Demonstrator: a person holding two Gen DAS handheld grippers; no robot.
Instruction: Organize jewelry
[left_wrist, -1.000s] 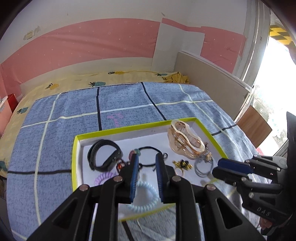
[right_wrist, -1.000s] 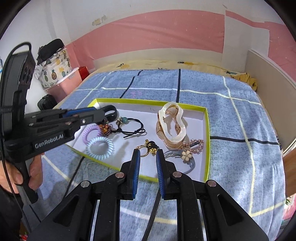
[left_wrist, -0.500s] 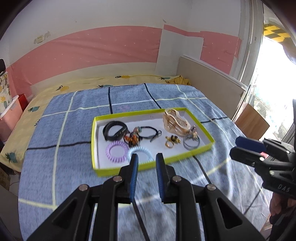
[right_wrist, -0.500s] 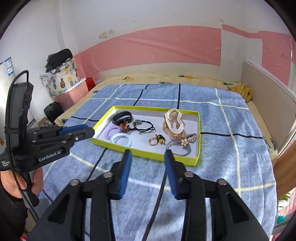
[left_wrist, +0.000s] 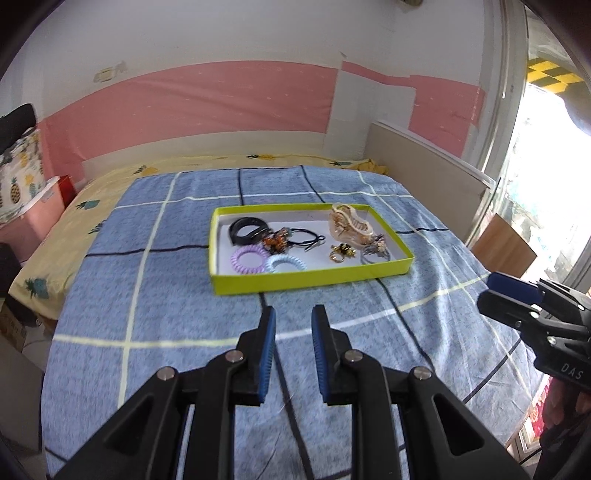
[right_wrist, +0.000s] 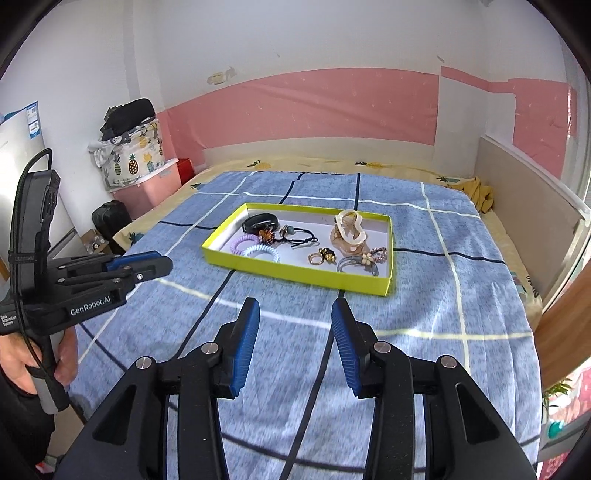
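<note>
A lime-green tray (left_wrist: 310, 278) (right_wrist: 295, 275) lies on the blue checked bedspread. It holds a black band (left_wrist: 245, 230), a purple coil tie (left_wrist: 248, 259), a light-blue coil tie (left_wrist: 285, 264), a black elastic (left_wrist: 308, 236), gold rings (left_wrist: 340, 253), a cream hair claw (left_wrist: 349, 223) (right_wrist: 349, 232) and a grey ring with a flower (right_wrist: 356, 263). My left gripper (left_wrist: 293, 317) is open and empty, held back from the tray's near wall. My right gripper (right_wrist: 294, 308) is open wider and empty, also short of the tray.
The bed (right_wrist: 461, 295) fills the middle, with a pink-and-white wall behind. A pink storage box (right_wrist: 147, 188) with a pineapple-print bag stands at the left. A headboard panel (left_wrist: 424, 162) and a window (left_wrist: 546, 184) are at the right. A wooden board (left_wrist: 502, 243) leans by the bed.
Both grippers have pulled back and up from the tray, which now looks smaller and farther. The right jaws have opened wider. All jewelry stays in the tray.
</note>
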